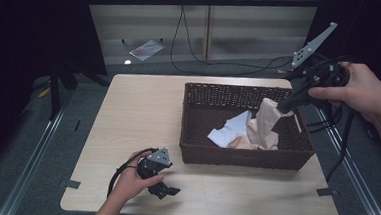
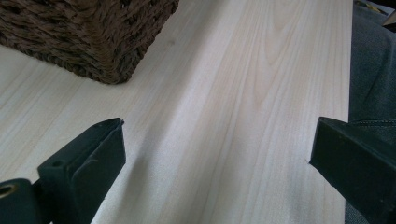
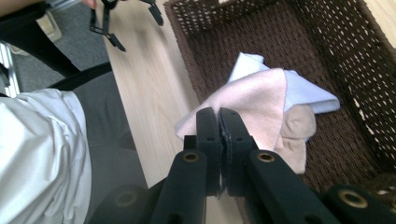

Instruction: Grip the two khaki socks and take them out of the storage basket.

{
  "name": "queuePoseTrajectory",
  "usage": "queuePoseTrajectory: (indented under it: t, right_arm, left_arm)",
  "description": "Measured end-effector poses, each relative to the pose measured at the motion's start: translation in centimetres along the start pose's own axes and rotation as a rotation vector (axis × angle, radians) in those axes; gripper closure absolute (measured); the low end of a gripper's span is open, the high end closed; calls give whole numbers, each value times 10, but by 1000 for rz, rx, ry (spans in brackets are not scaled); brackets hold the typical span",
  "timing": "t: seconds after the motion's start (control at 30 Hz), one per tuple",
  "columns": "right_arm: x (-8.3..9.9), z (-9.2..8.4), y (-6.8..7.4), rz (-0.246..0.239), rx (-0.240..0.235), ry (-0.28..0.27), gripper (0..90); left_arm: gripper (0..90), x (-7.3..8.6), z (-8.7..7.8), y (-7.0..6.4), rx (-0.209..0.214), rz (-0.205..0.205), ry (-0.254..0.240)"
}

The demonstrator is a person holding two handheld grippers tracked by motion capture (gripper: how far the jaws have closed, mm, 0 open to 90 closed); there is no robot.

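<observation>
The right gripper (image 1: 284,107) pinches a pink cloth (image 1: 266,123) hanging below it over the basket (image 1: 245,156), while the left gripper (image 1: 166,190) rests wide open on the table (image 1: 138,109).

In the right gripper view, the right tongs (image 3: 219,116) are covering the spot where they are pinching the pink cloth (image 3: 261,100), so the gripped edge is staying hidden. The white cloth (image 3: 303,91) is lying partly under the pink one, and the beige piece (image 3: 299,128) below it is too crumpled to identify. The basket (image 3: 373,70) is running off the right and top edges. In the left gripper view, the basket (image 2: 93,42) is being cut off at the upper left, and the left tongs (image 2: 217,140) are running out at the bottom corners. In the high view, the object (image 1: 147,48) on the floor at upper centre is too small to tell.
</observation>
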State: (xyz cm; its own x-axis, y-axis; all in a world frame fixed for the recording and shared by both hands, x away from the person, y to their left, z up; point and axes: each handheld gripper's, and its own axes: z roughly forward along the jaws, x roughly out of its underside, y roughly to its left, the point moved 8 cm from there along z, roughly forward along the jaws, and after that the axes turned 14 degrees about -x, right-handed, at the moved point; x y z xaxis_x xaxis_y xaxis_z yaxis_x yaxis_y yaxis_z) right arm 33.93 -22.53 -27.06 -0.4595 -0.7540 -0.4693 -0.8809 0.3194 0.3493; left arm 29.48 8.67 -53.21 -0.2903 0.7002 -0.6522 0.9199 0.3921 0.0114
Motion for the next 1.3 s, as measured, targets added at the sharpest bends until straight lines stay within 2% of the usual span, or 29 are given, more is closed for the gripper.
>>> queuePoseTrajectory:
  t: [0.03, 0.07, 0.1, 0.13, 0.23, 0.27, 0.3, 0.33, 0.5, 0.77, 0.8, 0.93, 1.0, 1.07, 1.13, 1.2, 1.27, 1.3]
  right_arm:
    - [0, 0, 0, -1, 6, 0, 882]
    - [1, 2, 2, 0, 4, 4, 882]
    - [1, 3, 3, -7, 2, 8, 882]
    - [2, 4, 5, -9, -1, 10, 882]
    - [3, 6, 8, -21, -3, 2, 882]
    - [5, 6, 8, -21, -3, 9, 881]
    - [6, 7, 9, -23, -2, 13, 881]
    - [7, 9, 11, -16, -4, 22, 881]
    - [9, 14, 16, -28, -12, 38, 880]
    - [11, 34, 21, -58, -33, 81, 878]
    - [11, 40, 22, -68, -39, 92, 878]
    - [14, 55, 22, -75, -54, 108, 866]
    - [14, 62, 21, -83, -49, 98, 811]
    - [15, 67, 19, -79, -56, 89, 694]
    - [16, 70, 17, -79, -55, 80, 637]
    - [16, 72, 12, -58, -36, 75, 517]
    - [17, 74, 8, -49, -31, 74, 501]
    - [17, 75, 5, -40, -18, 71, 451]
  left_arm:
    - [30, 0, -1, 1, -5, 8, 10]
    - [30, 0, -1, 0, 16, 6, 6]
    - [30, 0, -1, 0, 12, 6, 6]
    - [30, 0, -1, 1, -10, 9, 12]
    - [30, 0, 0, 0, -9, 6, 11]
    - [30, 0, -1, 0, -9, 15, 17]
    - [30, 0, -1, 0, -9, 15, 17]
    - [30, -1, 0, 0, -9, 6, -3]
    - [30, -1, 0, 0, -11, 8, -3]
    - [30, -1, -1, 1, -13, -3, -10]
    - [31, -1, -2, 2, -17, 6, -4]
    - [30, -1, -2, 1, -17, -1, -11]
    - [30, -1, -2, 1, -14, 4, -10]
    - [30, -1, -2, 2, -19, 5, -3]
    - [30, -1, -2, 2, -16, 4, -5]
    - [30, 0, -2, 1, -13, 7, -1]
    - [30, 0, -2, 2, -20, 12, 10]
    - [30, 0, -2, 2, -17, 11, 10]
